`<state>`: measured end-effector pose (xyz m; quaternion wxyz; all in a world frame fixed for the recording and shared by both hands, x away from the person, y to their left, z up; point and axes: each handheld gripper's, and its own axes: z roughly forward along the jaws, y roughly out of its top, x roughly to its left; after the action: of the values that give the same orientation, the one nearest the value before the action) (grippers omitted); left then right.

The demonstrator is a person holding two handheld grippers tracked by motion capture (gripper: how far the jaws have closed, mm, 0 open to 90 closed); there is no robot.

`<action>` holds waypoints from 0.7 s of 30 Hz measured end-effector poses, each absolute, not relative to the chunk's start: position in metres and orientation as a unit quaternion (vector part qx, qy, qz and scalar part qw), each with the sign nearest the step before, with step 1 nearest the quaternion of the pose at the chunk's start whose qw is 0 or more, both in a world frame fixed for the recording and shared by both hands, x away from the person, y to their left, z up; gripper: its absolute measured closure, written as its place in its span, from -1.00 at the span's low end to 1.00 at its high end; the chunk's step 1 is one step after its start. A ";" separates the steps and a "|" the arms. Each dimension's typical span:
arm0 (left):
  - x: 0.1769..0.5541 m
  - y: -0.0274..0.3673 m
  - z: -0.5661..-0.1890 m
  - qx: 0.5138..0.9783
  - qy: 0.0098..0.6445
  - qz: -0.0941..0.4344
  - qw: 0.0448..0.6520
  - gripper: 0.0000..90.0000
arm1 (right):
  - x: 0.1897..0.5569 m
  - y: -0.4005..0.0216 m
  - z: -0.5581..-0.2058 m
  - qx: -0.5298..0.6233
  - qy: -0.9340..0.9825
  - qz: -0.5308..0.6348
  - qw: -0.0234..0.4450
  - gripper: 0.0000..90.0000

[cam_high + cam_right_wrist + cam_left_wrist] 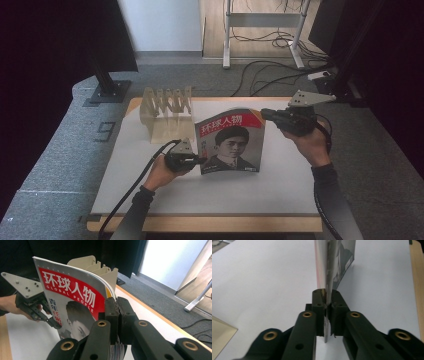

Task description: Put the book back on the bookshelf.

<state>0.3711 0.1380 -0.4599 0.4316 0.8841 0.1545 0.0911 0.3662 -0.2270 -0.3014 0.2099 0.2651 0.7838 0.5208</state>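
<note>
Bare white mat (225,192) open in front of the upright magazine (231,145), open strip to its right, slotted rack (167,112) close behind its left, left gripper (192,160) and right gripper (270,116) flanking both edges

Magazine (231,144): red masthead, portrait cover. Stands upright on the white table surface, cover facing the person, top edge curling, just beside the slotted rack.

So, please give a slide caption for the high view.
Two grippers, left and right, hold a magazine upright.
</note>
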 end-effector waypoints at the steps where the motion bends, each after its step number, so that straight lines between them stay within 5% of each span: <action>1: 0.371 0.138 -0.460 0.884 0.155 0.091 0.432 0.70 | 0.365 -0.228 -0.301 0.264 0.784 0.521 0.209 0.92; 10: 0.373 0.135 -0.436 0.878 0.146 0.079 0.448 0.31 | 0.360 -0.231 -0.302 0.258 0.786 0.521 0.212 0.91; 21: 0.377 0.131 -0.397 0.871 0.134 0.105 0.461 0.28 | 0.357 -0.232 -0.304 0.251 0.785 0.524 0.214 0.91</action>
<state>0.3770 0.1309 -0.3972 0.4607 0.8711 0.1337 0.1052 0.3566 -0.2317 -0.3043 0.2143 0.2510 0.7850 0.5243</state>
